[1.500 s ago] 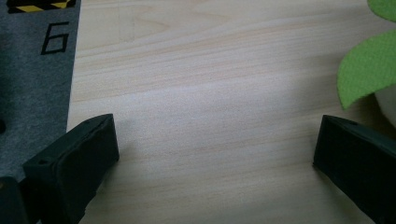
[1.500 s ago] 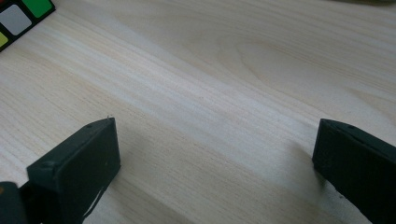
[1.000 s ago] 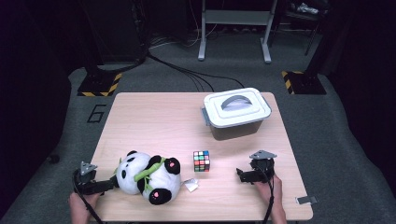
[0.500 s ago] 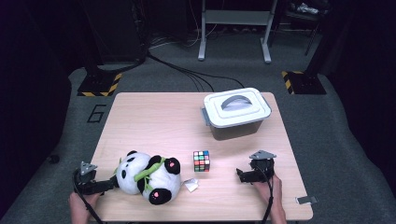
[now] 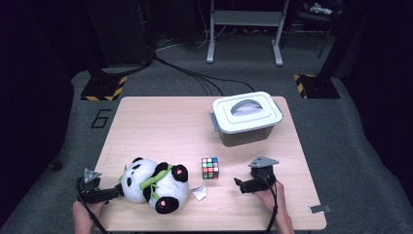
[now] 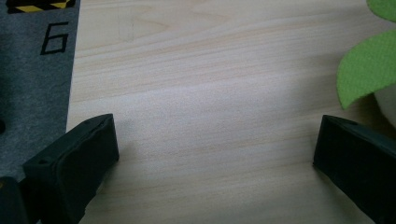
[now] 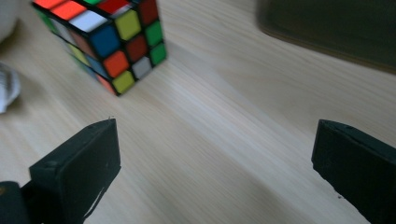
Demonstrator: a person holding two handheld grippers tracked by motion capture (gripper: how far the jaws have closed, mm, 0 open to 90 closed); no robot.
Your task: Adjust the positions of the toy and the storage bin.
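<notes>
Nothing has moved since the earlier frames: both tongs and every object on the bench (image 5: 160,122) hold the same positions.

Left tongs (image 5: 117,192) lie low at the near left corner, jaws spread wide with bare wood between them, gripping nothing. Their tips point at the head of the stuffed panda (image 5: 155,184), which lies on its side just beside them, possibly touching; contact cannot be confirmed. In the left gripper view a green leaf of the toy (image 6: 366,70) sits just off the right jaw.

Right tongs (image 5: 238,184) rest at the near right, jaws likewise wide apart and empty. The puzzle cube (image 5: 210,168) stands near, ahead and to the left of their tips, with a clear gap between.

The panda's long axis runs roughly left to right along the near edge, head toward the left hand. The left hand is plainly nearer the panda; the right is nearer the cube.

A lidded box (image 5: 247,118) stands at the far right, well apart from both.
</notes>
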